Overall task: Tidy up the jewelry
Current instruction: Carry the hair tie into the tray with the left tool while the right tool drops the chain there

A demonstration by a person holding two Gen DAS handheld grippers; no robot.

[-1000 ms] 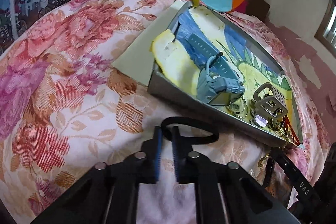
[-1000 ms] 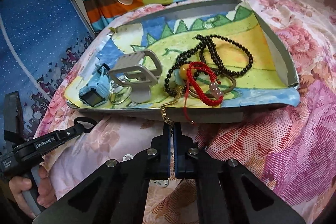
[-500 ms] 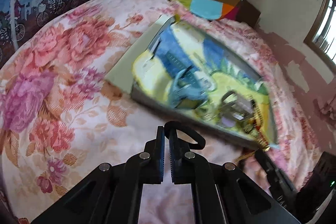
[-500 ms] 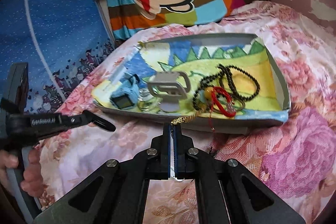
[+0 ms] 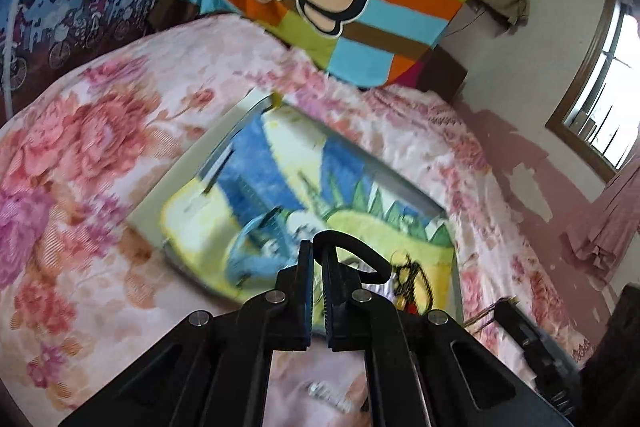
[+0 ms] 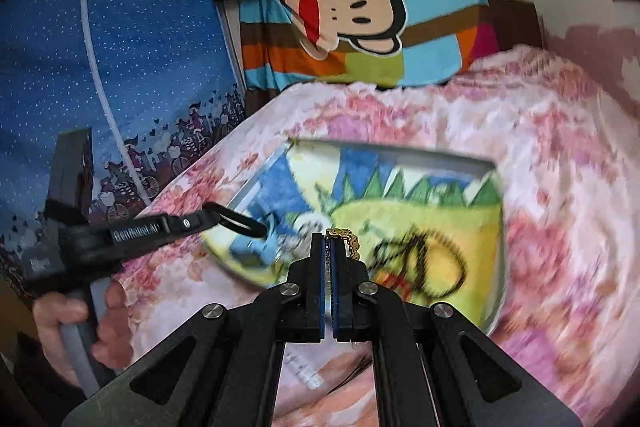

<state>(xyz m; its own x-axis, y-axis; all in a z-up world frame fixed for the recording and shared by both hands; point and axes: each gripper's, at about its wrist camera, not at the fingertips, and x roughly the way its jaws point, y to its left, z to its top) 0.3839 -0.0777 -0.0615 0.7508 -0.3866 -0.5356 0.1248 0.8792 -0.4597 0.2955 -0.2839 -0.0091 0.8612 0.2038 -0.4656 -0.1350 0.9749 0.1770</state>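
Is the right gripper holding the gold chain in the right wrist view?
Yes, the right gripper is shut on the gold chain, whose links loop out from between its fingertips above the tray.

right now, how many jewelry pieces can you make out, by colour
gold: 1, the chain, held
black: 2, the loop, held, and the beads in the tray
blue: 1, the watch
red: 1, the cord
total: 5; blur may hide more
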